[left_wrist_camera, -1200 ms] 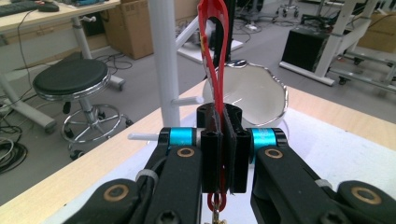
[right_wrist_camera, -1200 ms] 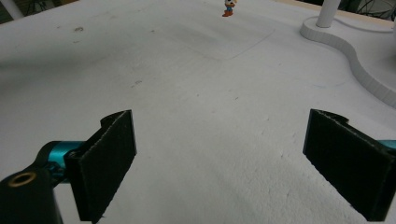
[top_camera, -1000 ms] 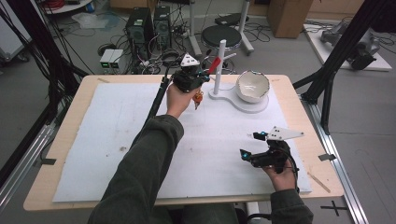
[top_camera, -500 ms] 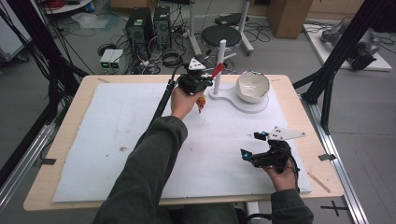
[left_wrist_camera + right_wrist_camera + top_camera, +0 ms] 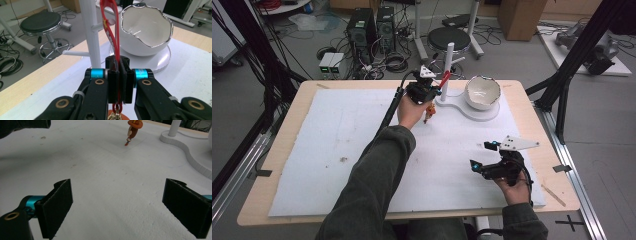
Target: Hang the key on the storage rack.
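My left gripper (image 5: 426,91) is held up at the far middle of the table, shut on a red strap (image 5: 444,78). An orange charm (image 5: 429,113) dangles from the strap below the jaws. In the left gripper view the red strap (image 5: 111,33) runs up from my left gripper (image 5: 119,62) beside the white post (image 5: 89,30) of a peg stand. The charm (image 5: 116,116) peeks out under the jaws. My right gripper (image 5: 482,156) rests low at the near right, open, nothing between its jaws. From my right gripper (image 5: 125,207) the charm (image 5: 132,129) hangs far ahead.
The post (image 5: 448,67) stands on a white base (image 5: 460,108) with a white silver-rimmed bowl (image 5: 482,92) beside it. A side peg (image 5: 75,53) sticks out of the post. White foam sheet (image 5: 327,145) covers the table. A stool (image 5: 451,37) and cables lie beyond the far edge.
My left gripper has shifted slightly right and farther back, bringing the red strap closer to the white post. The right gripper has stayed where it was.
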`<state>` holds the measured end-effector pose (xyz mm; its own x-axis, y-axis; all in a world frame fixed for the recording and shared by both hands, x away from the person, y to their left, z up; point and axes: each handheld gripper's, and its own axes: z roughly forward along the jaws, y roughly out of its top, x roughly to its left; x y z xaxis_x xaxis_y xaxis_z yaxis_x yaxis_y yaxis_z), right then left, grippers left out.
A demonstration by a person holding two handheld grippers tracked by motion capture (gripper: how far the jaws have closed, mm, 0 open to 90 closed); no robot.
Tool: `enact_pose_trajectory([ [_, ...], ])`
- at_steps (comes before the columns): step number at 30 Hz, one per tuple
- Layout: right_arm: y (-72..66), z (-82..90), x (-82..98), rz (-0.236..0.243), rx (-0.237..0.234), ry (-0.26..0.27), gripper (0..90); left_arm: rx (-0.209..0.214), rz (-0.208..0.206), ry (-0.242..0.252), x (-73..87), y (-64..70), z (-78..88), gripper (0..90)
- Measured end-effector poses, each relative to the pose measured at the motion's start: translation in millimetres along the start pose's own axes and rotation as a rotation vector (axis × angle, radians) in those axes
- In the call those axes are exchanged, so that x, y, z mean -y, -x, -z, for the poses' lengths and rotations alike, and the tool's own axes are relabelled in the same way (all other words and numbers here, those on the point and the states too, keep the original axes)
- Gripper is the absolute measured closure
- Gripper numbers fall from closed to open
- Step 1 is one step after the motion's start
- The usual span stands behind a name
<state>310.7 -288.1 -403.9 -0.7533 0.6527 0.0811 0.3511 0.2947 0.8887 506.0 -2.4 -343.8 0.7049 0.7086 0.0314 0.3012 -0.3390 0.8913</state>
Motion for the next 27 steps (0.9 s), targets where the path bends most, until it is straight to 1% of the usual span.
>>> enact_pose_trajectory([
  [6, 0.1, 0.1, 0.0, 0.002, 0.000, 0.002, 8.4, -0.012, 0.001, -0.019, -0.7, 0.8, -4.5, 86.5],
  [8, 0.4, 0.2, 0.0, 0.004, -0.001, 0.001, 8.4, -0.016, 0.005, -0.033, -0.7, 0.8, -6.3, 86.4],
  [11, 0.2, 0.5, 0.3, 0.001, -0.003, 0.000, 8.4, -0.019, 0.018, -0.039, 0.2, 0.4, -8.6, 86.3],
  [12, 0.2, 0.5, 0.3, 0.001, -0.003, 0.000, 8.4, -0.021, 0.013, -0.050, 0.6, -0.5, -8.8, 86.3],
  [13, 0.3, 0.7, 0.3, -0.001, -0.005, 0.000, 8.4, -0.024, 0.018, -0.052, 1.2, -0.4, -9.3, 85.9],
  [14, 0.3, 0.7, 0.3, -0.002, -0.005, 0.001, 8.4, -0.016, 0.023, -0.054, 1.7, -0.9, -9.8, 85.4],
  [15, 0.3, 0.7, 0.3, -0.001, -0.006, 0.001, 8.5, -0.011, 0.026, -0.055, 1.9, -1.2, -9.9, 82.8],
  [16, 0.4, 0.7, 0.3, 0.000, -0.006, 0.000, 8.4, -0.010, 0.026, -0.055, 1.9, -1.1, -9.9, 78.2],
  [17, 0.4, 0.5, 0.4, 0.000, -0.006, 0.000, 8.4, -0.006, 0.023, -0.055, 1.7, -1.1, -9.7, 75.7],
  [19, 0.4, 0.4, 0.6, 0.003, -0.005, -0.002, 8.4, 0.004, 0.013, -0.049, 1.0, -0.8, -8.2, 78.4],
  [22, 0.7, 0.6, 0.8, 0.002, -0.002, 0.000, 8.4, 0.008, 0.012, -0.042, -0.5, -1.3, -5.0, 77.0],
  [26, 0.4, 1.2, 0.9, 0.000, -0.003, 0.002, 8.4, 0.025, 0.009, -0.026, -3.1, -2.1, 0.5, 77.0],
  [27, 0.4, 1.3, 1.0, 0.000, -0.003, 0.002, 8.4, 0.032, 0.011, -0.015, -3.6, -2.0, 1.7, 77.0],
])
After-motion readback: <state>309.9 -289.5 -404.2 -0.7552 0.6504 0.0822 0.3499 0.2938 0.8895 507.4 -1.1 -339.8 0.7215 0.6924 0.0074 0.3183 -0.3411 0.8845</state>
